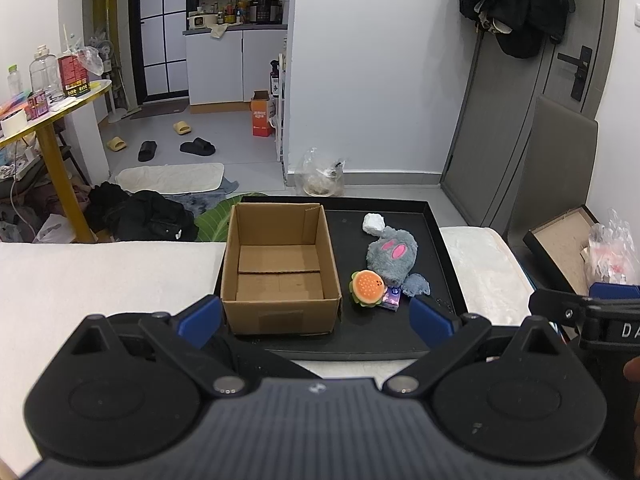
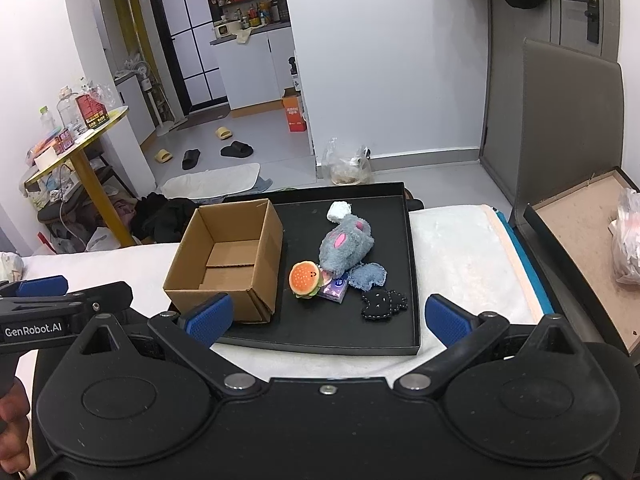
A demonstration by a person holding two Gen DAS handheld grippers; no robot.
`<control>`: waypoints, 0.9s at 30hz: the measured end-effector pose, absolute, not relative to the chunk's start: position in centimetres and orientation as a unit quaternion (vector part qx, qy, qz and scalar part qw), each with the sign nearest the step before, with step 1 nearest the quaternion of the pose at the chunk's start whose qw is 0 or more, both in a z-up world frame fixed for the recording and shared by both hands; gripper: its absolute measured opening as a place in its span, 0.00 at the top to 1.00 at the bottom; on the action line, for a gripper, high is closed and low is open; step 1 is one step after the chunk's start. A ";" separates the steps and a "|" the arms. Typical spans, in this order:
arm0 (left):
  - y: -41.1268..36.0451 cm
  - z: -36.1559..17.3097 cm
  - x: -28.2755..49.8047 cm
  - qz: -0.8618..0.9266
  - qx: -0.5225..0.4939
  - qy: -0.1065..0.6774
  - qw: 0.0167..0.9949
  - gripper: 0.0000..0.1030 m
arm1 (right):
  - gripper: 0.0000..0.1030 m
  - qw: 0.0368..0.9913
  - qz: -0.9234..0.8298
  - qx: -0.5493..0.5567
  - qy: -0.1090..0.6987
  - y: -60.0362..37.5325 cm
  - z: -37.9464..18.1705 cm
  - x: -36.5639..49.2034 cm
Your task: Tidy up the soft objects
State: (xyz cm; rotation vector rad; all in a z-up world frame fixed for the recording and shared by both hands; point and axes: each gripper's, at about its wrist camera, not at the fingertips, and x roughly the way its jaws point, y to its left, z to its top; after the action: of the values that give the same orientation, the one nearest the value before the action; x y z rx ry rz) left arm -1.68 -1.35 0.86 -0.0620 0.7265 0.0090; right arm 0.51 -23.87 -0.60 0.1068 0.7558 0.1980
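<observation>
Plush grey toy (image 2: 345,249) on black tray (image 2: 412,264): light, squashy; best pinched mid-body. Cardboard box (image 2: 224,256) empty. Left gripper (image 1: 316,318) and right gripper (image 2: 328,316): jaws spread.

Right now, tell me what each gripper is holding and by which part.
Nothing is held. The left gripper and the right gripper both stand open with blue pads apart, short of the black tray with the soft toys and the brown cardboard box.
</observation>
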 end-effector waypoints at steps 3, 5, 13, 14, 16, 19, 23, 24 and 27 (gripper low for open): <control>-1.3 0.9 -1.7 0.004 -0.029 0.355 0.934 0.03 | 0.00 0.923 0.100 0.049 0.367 -23.8 -0.6 0.4; -1.4 0.9 -1.7 0.004 -0.027 0.355 0.935 0.03 | 0.00 0.923 0.102 0.050 0.367 -23.8 -0.6 0.6; -1.2 1.0 -1.6 0.005 -0.027 0.351 0.936 0.03 | 0.00 0.923 0.104 0.052 0.368 -23.7 -0.6 0.5; -1.1 1.0 -1.5 0.006 -0.028 0.351 0.936 0.03 | 0.00 0.922 0.103 0.053 0.369 -23.7 -0.7 0.5; -1.1 1.0 -1.4 0.007 -0.029 0.352 0.936 0.03 | 0.00 0.922 0.103 0.052 0.369 -23.6 -0.7 0.5; -1.1 0.9 -1.3 0.007 -0.027 0.351 0.936 0.03 | 0.00 0.922 0.104 0.052 0.369 -23.6 -0.7 0.6; -0.9 0.6 -1.0 0.008 -0.029 0.354 0.935 0.03 | 0.00 0.922 0.101 0.052 0.370 -23.7 -0.7 0.8; -0.9 0.5 -0.9 0.008 -0.029 0.354 0.935 0.03 | 0.00 0.923 0.101 0.050 0.369 -23.6 -0.7 0.7; -0.7 0.3 -0.5 0.010 -0.031 0.356 0.934 0.03 | 0.00 0.922 0.099 0.051 0.371 -23.8 -0.8 1.1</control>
State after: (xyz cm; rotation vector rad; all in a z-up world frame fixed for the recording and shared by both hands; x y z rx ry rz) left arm -0.52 -0.73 0.29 -0.0632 0.7276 0.0196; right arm 1.08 -23.77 -0.77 0.1057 0.7609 0.2027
